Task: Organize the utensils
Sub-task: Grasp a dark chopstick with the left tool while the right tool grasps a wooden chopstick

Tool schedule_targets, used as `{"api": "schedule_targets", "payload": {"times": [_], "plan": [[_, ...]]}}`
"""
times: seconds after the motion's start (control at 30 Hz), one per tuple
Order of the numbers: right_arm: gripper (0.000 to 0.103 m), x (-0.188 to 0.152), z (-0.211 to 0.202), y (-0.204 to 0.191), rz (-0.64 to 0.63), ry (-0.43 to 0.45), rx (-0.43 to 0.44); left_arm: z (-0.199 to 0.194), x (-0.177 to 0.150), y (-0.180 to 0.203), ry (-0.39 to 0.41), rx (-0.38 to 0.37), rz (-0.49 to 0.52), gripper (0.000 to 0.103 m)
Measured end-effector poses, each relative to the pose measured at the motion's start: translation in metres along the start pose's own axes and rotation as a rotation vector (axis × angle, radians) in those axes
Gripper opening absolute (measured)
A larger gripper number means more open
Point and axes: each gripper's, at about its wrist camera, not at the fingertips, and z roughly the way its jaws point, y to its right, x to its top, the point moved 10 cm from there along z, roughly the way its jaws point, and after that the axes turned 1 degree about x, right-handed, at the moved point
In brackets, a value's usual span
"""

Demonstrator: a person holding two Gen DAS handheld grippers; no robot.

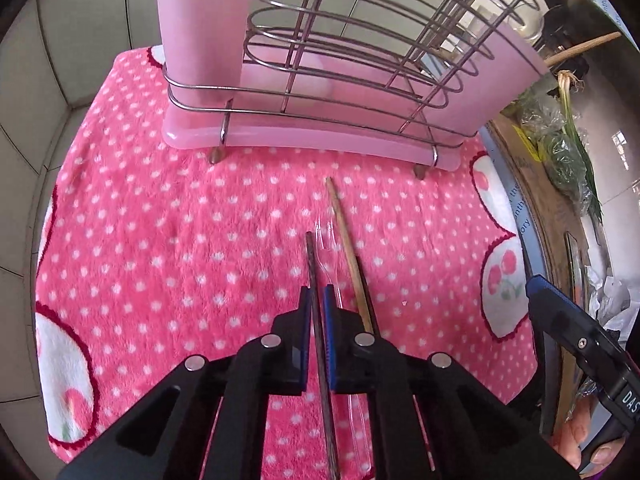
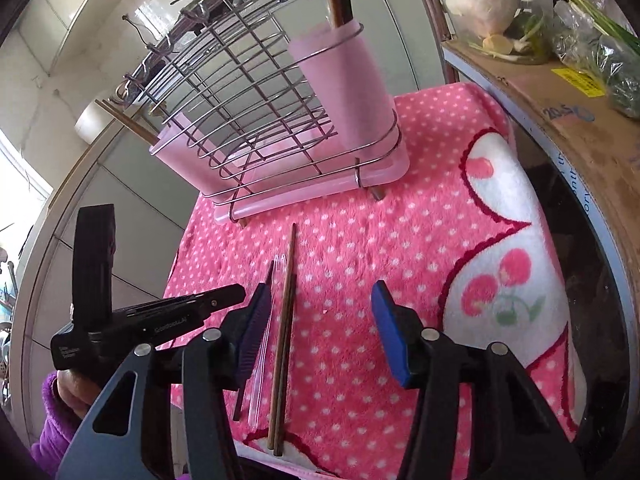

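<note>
Gripping a dark chopstick [image 1: 316, 280], left tool [image 1: 316, 300] clenched; right tool [image 2: 320, 320] released, straddling brown chopsticks [image 2: 282, 340] on pink towel [image 2: 360, 240].

Chopsticks [image 2: 282, 344] on the towel [image 2: 420, 264] (before the rack [image 2: 280, 152])

Pink dotted towel [image 1: 180, 240]; cardboard box [image 2: 568, 92]; bagged greens [image 2: 616, 76].

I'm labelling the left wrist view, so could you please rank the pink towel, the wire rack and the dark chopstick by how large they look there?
1. pink towel, filling most of the view
2. wire rack, cut off at the top, so its full size is unsure
3. dark chopstick, thin and enlarged by nearness to the camera
</note>
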Motion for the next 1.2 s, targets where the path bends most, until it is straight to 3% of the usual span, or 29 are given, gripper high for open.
{"api": "schedule_targets", "payload": {"times": [0.33, 0.6, 0.7, 0.93, 1.2], "plan": [[0.047, 0.002, 0.012, -0.001, 0.006, -0.035, 0.037, 0.033, 0.001, 0.001, -0.076, 0.038, 0.006, 0.005], [0.027, -0.003, 0.025, -0.013, 0.039, -0.093, 0.104, 0.045, 0.009, 0.008, -0.063, 0.039, 0.008, 0.004], [0.02, -0.005, 0.034, -0.018, 0.054, -0.119, 0.119, 0.028, 0.011, -0.007, -0.02, 0.047, -0.004, 0.004], [0.019, -0.006, 0.063, -0.032, 0.071, -0.18, 0.131, -0.006, 0.011, -0.052, 0.035, 0.058, -0.074, 0.004], [0.011, 0.005, 0.107, -0.047, 0.004, -0.237, 0.045, -0.003, -0.001, -0.086, 0.016, 0.068, -0.117, 0.004]]}}
